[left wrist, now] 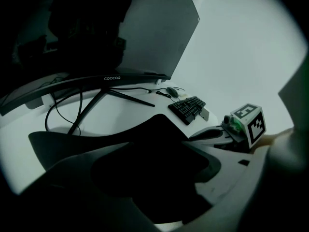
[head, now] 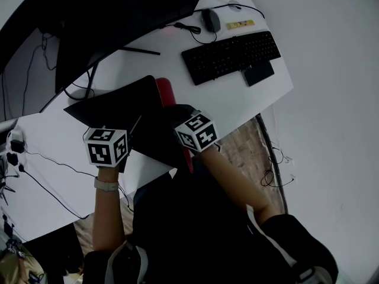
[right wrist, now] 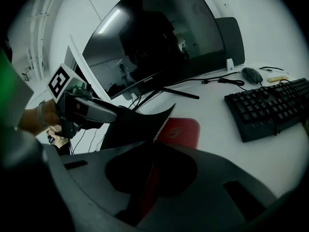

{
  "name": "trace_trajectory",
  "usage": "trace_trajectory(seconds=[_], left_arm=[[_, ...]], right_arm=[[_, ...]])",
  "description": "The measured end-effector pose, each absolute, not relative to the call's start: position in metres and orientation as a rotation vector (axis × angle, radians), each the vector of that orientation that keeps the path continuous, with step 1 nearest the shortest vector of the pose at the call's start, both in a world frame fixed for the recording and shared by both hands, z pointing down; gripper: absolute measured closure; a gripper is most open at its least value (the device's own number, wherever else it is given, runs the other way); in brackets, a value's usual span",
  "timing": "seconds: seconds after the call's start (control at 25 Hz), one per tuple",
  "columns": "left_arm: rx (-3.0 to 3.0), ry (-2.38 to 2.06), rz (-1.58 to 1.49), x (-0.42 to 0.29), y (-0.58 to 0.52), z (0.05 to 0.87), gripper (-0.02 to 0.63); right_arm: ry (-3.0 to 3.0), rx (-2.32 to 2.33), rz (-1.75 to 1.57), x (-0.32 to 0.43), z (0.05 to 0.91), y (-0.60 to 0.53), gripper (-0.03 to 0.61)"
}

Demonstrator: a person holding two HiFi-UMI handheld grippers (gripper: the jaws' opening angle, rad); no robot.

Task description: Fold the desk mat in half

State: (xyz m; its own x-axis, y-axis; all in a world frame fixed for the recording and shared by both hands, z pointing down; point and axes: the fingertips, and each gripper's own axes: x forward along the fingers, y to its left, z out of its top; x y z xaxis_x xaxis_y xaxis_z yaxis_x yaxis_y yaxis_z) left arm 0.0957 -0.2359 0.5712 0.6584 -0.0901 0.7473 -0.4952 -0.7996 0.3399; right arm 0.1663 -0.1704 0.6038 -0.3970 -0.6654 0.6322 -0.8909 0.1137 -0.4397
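The desk mat (head: 127, 108) lies partly folded on the white desk (head: 53, 141), black underside up, with its red top face (head: 166, 92) showing along the fold. My right gripper (right wrist: 149, 178) is shut on the mat's lifted edge, which runs between its jaws as a thin black and red sheet (right wrist: 159, 124). In the head view the right gripper (head: 180, 118) is at the mat's near right corner. My left gripper (head: 127, 136) stands open over the near left part of the black mat (left wrist: 145, 139), jaws wide apart and not pressing on it. The right gripper view shows the left gripper (right wrist: 113, 114) beside the raised flap.
A curved monitor (head: 100, 22) on a splayed stand fills the desk's back left. A black keyboard (head: 231, 55), a mouse (head: 211, 20) and a dark phone (head: 259, 73) lie to the right. Cables (head: 59, 158) trail over the left side. The desk's front edge is near my arms.
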Motion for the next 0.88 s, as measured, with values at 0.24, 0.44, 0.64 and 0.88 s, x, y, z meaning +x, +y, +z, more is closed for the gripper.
trace_trajectory(seconds=[0.24, 0.44, 0.64, 0.88], left_arm=[[2.305, -0.530, 1.020, 0.075, -0.236, 0.578, 0.313], [2.271, -0.573, 1.035, 0.062, -0.234, 0.584, 0.314], [2.240, -0.601, 1.049, 0.054, -0.235, 0.590, 0.313], [2.218, -0.607, 1.058, 0.052, -0.235, 0.595, 0.313]], right_arm=[[-2.109, 1.519, 1.150, 0.175, 0.607, -0.178, 0.546], [-2.094, 1.521, 1.153, 0.186, 0.612, -0.184, 0.546], [-2.069, 1.528, 1.164, 0.201, 0.620, -0.188, 0.546], [-2.039, 1.543, 1.186, 0.214, 0.628, -0.190, 0.546]])
